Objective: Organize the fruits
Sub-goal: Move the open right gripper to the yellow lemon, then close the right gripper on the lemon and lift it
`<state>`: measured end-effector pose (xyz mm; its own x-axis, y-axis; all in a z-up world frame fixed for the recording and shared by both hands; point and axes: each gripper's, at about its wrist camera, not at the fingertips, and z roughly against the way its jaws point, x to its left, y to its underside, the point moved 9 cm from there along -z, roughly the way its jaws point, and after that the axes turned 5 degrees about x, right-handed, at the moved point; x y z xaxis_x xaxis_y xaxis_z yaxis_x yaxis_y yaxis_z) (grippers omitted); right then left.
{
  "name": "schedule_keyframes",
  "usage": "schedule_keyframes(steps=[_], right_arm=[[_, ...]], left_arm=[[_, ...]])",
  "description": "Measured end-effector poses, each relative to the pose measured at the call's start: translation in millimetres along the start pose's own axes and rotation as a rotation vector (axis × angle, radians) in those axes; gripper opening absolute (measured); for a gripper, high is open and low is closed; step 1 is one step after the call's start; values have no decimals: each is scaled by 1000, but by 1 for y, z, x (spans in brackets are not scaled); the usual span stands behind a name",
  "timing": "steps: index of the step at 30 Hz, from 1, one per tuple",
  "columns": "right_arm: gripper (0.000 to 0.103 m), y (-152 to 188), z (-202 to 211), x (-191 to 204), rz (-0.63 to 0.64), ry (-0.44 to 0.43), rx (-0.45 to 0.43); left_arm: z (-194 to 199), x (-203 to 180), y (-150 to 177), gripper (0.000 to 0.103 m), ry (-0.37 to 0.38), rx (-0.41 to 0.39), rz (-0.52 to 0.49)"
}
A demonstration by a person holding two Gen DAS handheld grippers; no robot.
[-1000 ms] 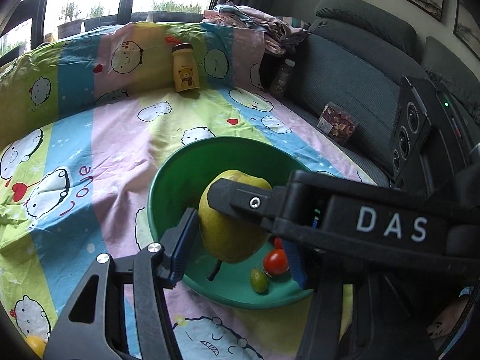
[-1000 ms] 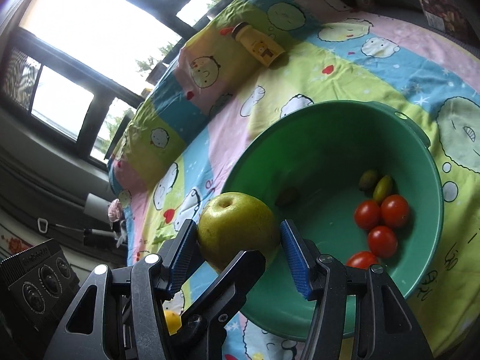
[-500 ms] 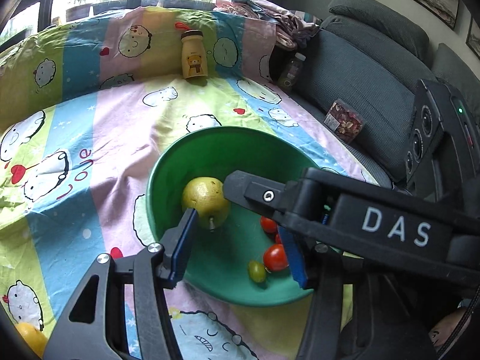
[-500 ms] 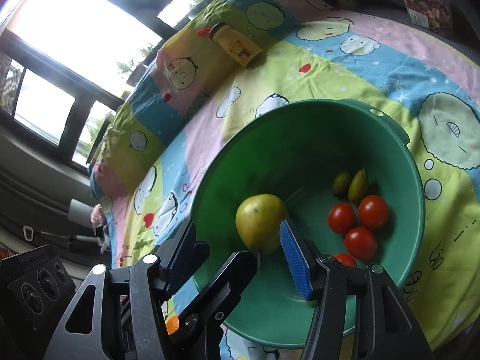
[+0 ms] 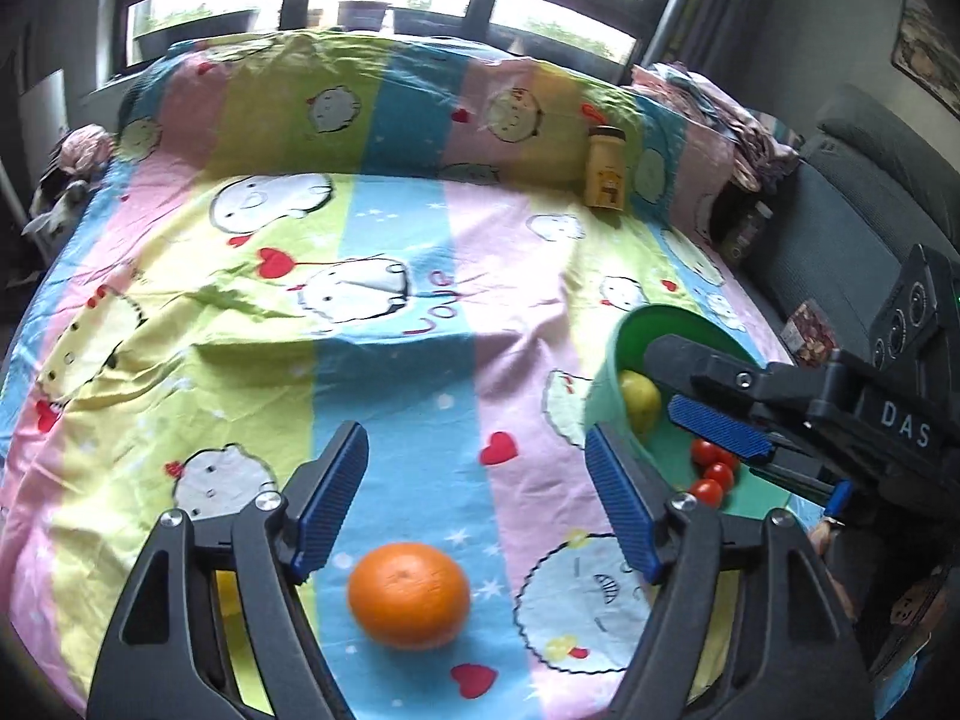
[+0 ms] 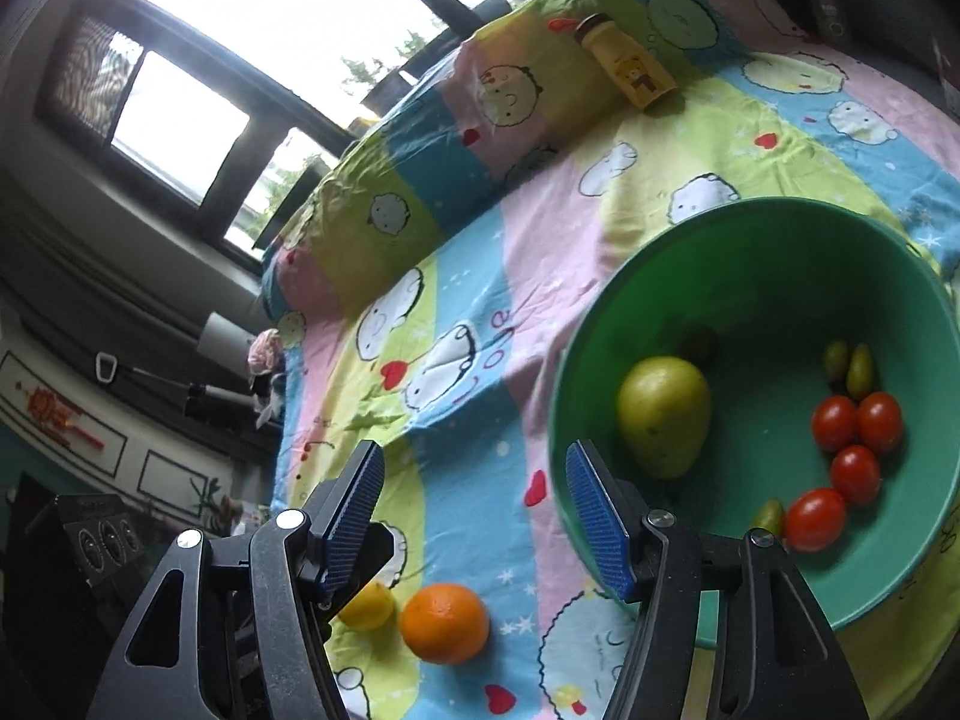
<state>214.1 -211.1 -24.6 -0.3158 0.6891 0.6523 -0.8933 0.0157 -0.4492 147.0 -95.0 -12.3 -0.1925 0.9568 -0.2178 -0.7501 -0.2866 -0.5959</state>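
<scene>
Left tool (image 5: pixel 474 504): jaws spread and just widened, empty, poised over the orange (image 5: pixel 409 595), likely the next pick.
Right tool (image 6: pixel 474 498): jaws spread, just widened, nothing between them.
Pear (image 6: pixel 663 414): lies inside the green basin (image 6: pixel 780 222), beside the cherry tomatoes (image 6: pixel 855 438).
Lemon (image 6: pixel 367 607): on the bedsheet (image 5: pixel 390 384), left of the orange, outside the basin.

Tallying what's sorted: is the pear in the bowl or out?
In: the pear lies inside the green bowl, beside the tomatoes.
</scene>
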Motion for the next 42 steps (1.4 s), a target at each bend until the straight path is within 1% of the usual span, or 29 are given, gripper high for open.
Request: schedule_keyframes(steps=[4, 7, 9, 10, 14, 17, 22, 24, 28, 35, 39, 42], right_arm=[[70, 19, -31, 37, 106, -12, 99], [70, 38, -54, 67, 200, -22, 175], [70, 52, -71, 85, 248, -41, 233], [70, 59, -78, 92, 269, -45, 258], [70, 84, -108, 112, 318, -46, 350], [70, 100, -126, 117, 327, -39, 407], [70, 114, -145, 114, 335, -6, 461], [70, 115, -151, 113, 323, -5, 474], [71, 120, -158, 111, 326, 16, 491], [71, 127, -169, 112, 356, 47, 515], [70, 130, -174, 111, 382, 77, 514], [70, 133, -177, 113, 406, 79, 521]], left_arm=[[12, 55, 18, 78, -74, 16, 112], [16, 88, 32, 79, -131, 22, 192], [18, 106, 45, 79, -177, 34, 224], [18, 113, 51, 79, -187, 40, 237], [15, 131, 68, 79, -172, 65, 275], [11, 137, 73, 79, -147, 72, 298], [2, 136, 79, 78, -107, 102, 301], [-2, 135, 80, 78, -84, 108, 302], [-5, 137, 83, 77, -69, 120, 312], [-6, 138, 84, 77, -66, 121, 305], [-7, 141, 85, 72, -66, 126, 312], [-7, 143, 86, 68, -71, 129, 314]])
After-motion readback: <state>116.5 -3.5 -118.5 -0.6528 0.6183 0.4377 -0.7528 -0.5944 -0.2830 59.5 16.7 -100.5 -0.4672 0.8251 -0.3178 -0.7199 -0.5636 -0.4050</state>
